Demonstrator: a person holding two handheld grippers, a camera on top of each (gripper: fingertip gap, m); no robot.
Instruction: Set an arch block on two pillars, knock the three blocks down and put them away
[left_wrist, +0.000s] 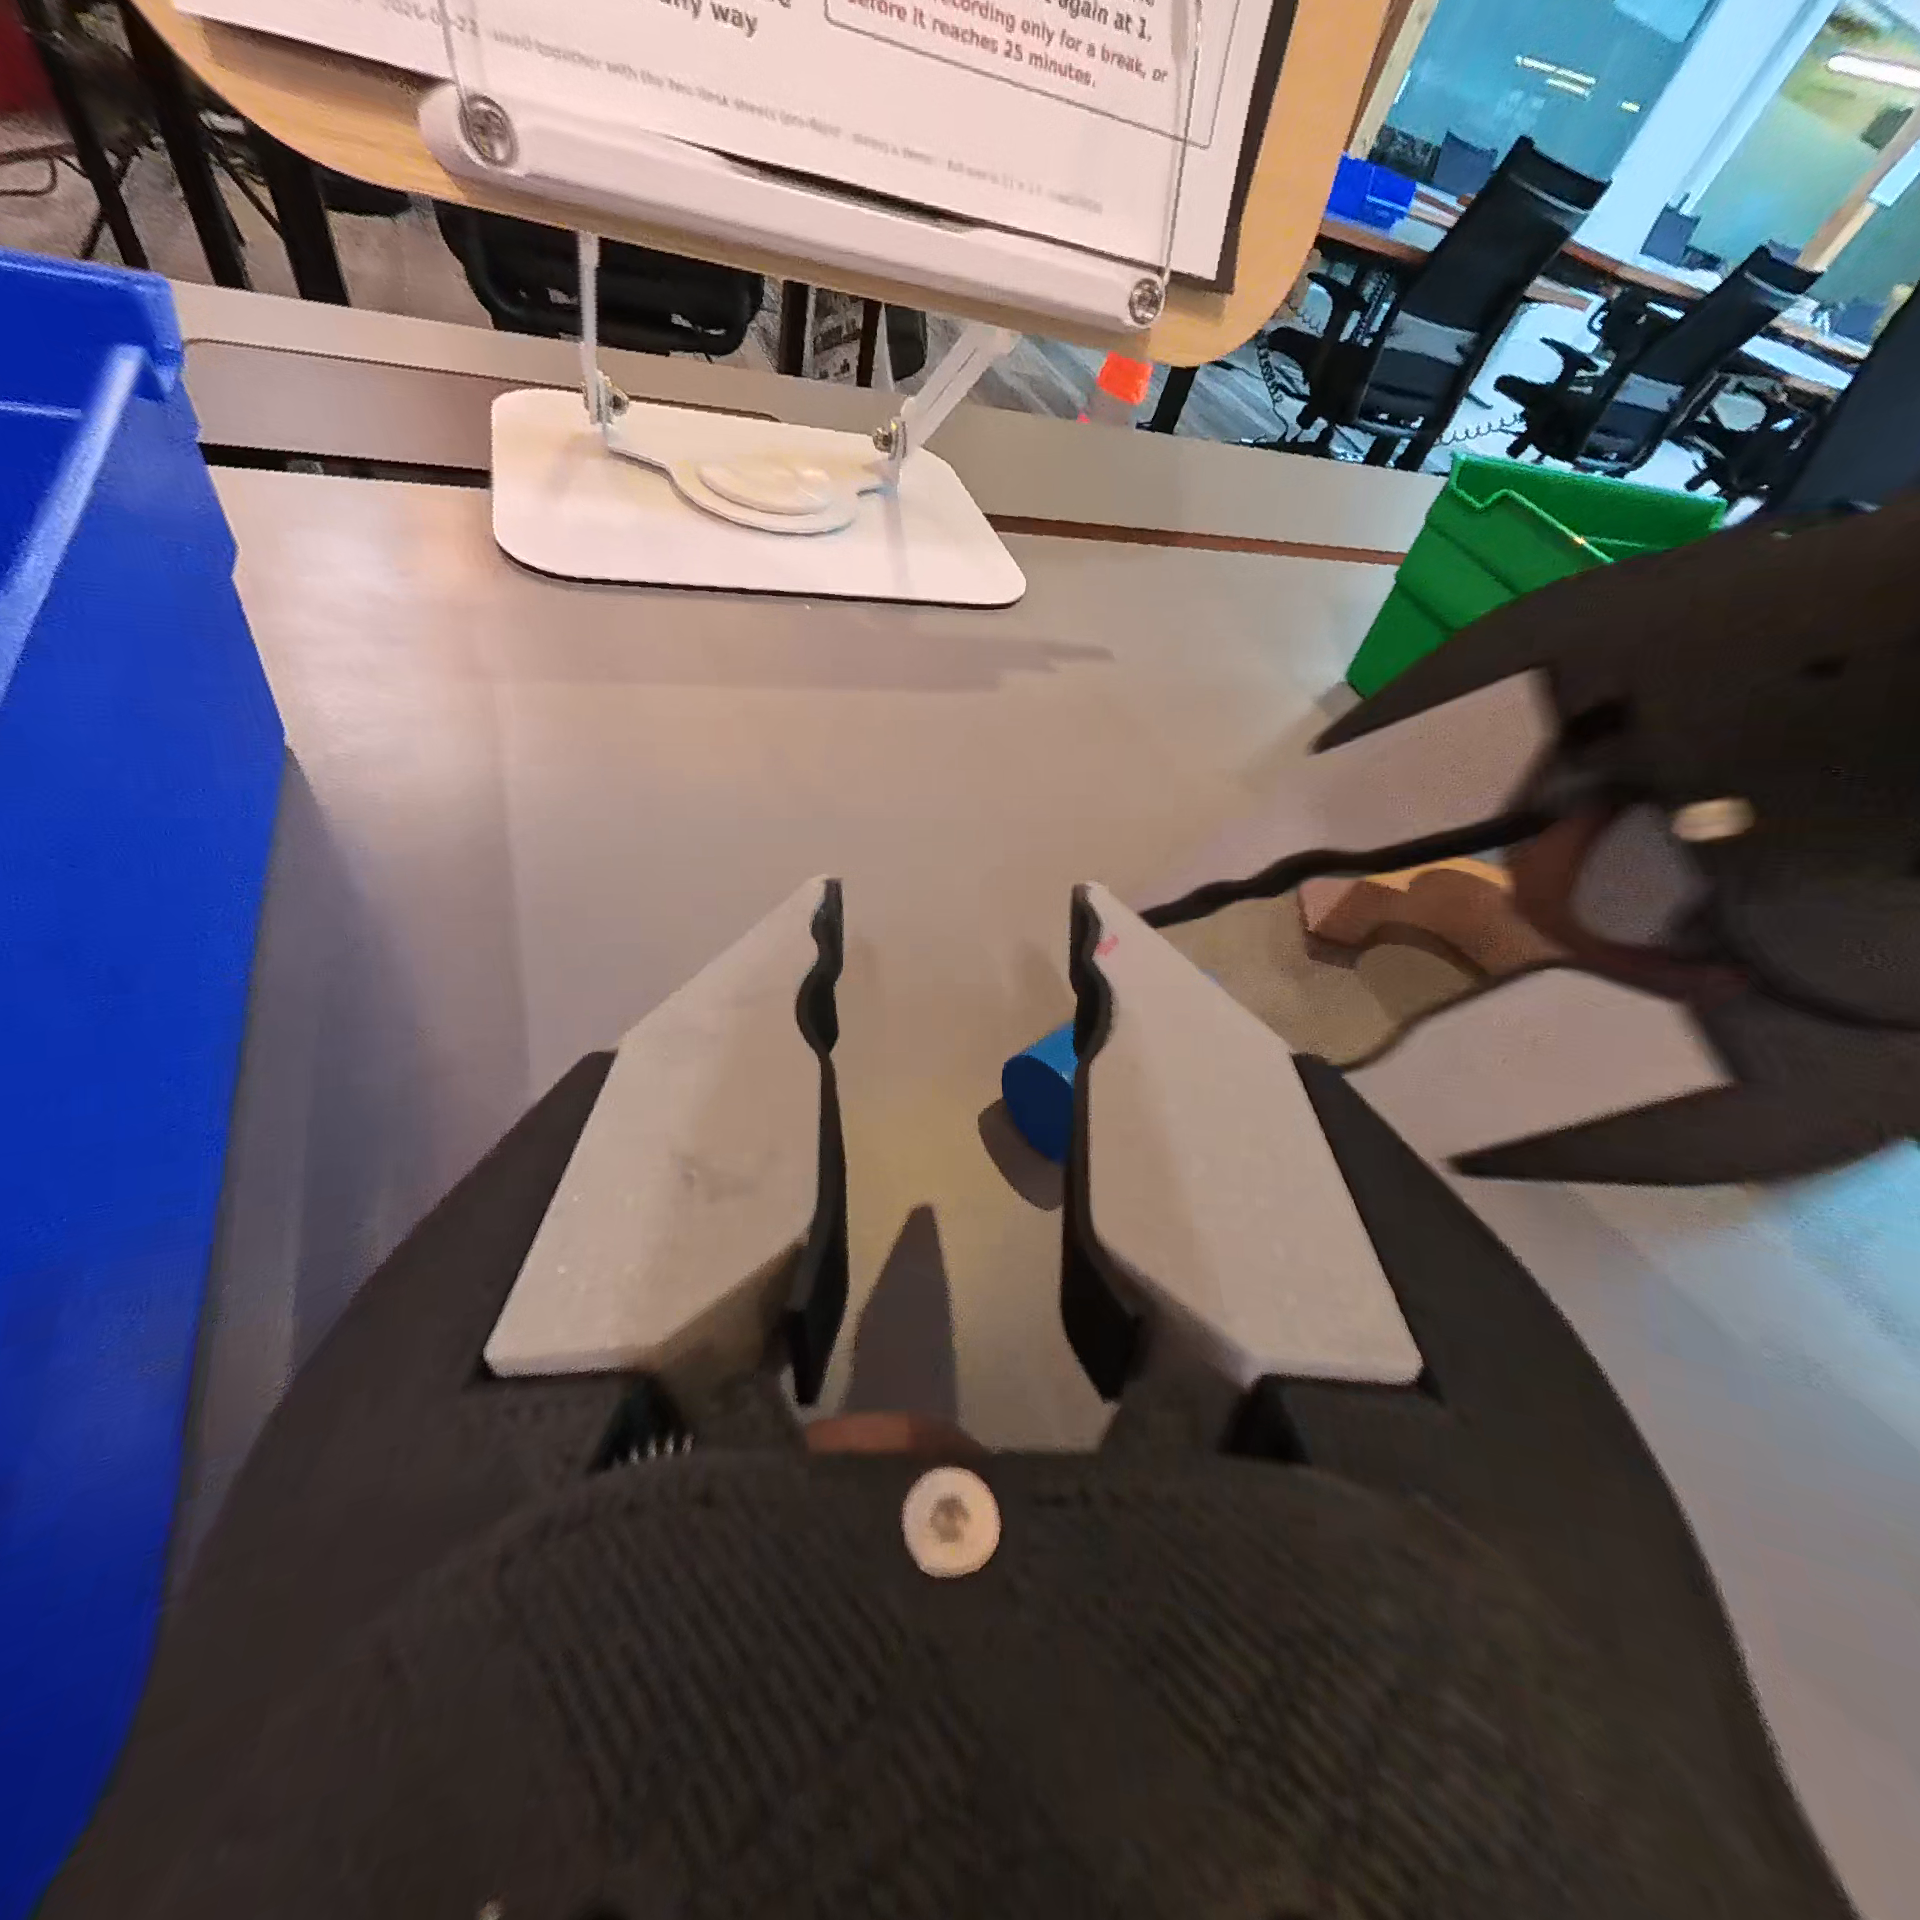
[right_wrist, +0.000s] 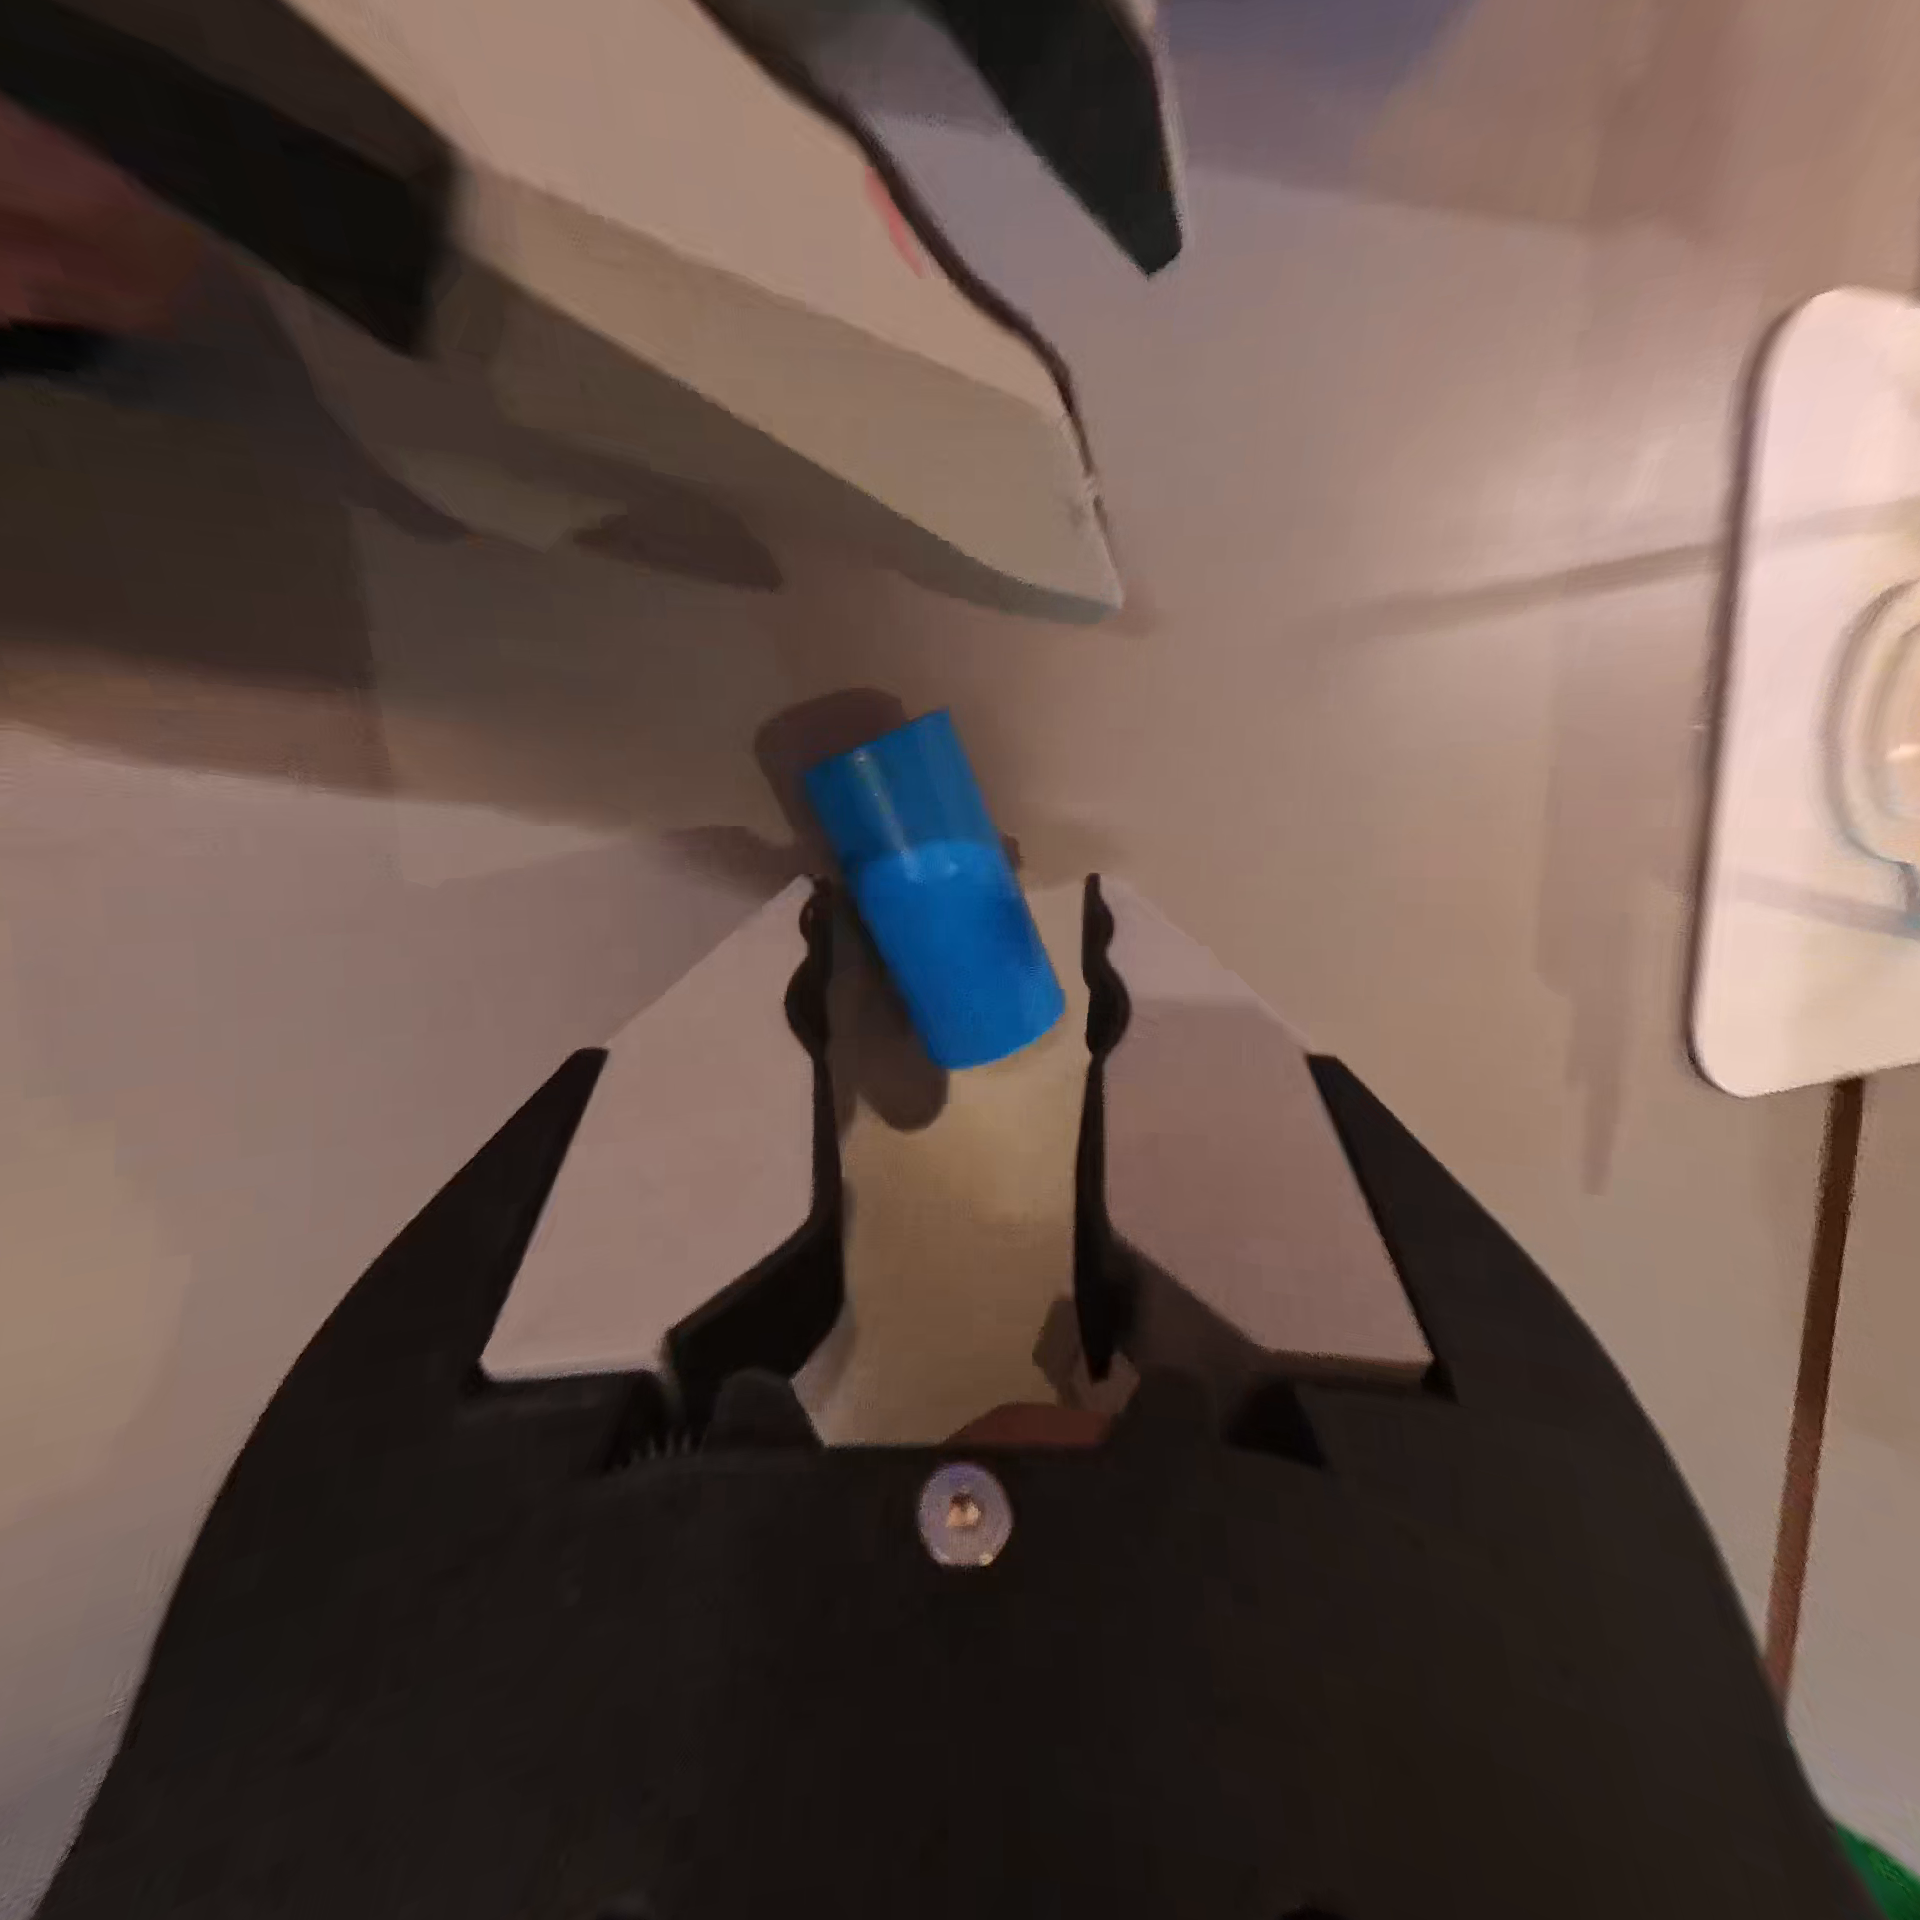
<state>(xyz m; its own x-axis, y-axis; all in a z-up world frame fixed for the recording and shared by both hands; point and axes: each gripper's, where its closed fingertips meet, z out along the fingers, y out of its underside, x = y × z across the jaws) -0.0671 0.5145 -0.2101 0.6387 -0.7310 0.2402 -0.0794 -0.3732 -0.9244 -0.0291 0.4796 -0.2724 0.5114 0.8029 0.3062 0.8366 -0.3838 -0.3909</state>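
Observation:
A blue cylinder pillar lies on the grey table between my right gripper's open fingertips, with no pad touching it. A paler blue part joins its far end; blur hides whether that is a second pillar. In the left wrist view the blue cylinder lies partly hidden behind the right finger of my open, empty left gripper. A wooden arch block lies flat farther right, seen past my right gripper, which reaches in from the right. My left gripper's finger crosses the top of the right wrist view.
A tall blue bin stands close on the left. A green bin sits at the back right. A white document stand's base rests at the back of the table, and shows at the right edge of the right wrist view. Tip to tip, the grippers are about 8 cm apart.

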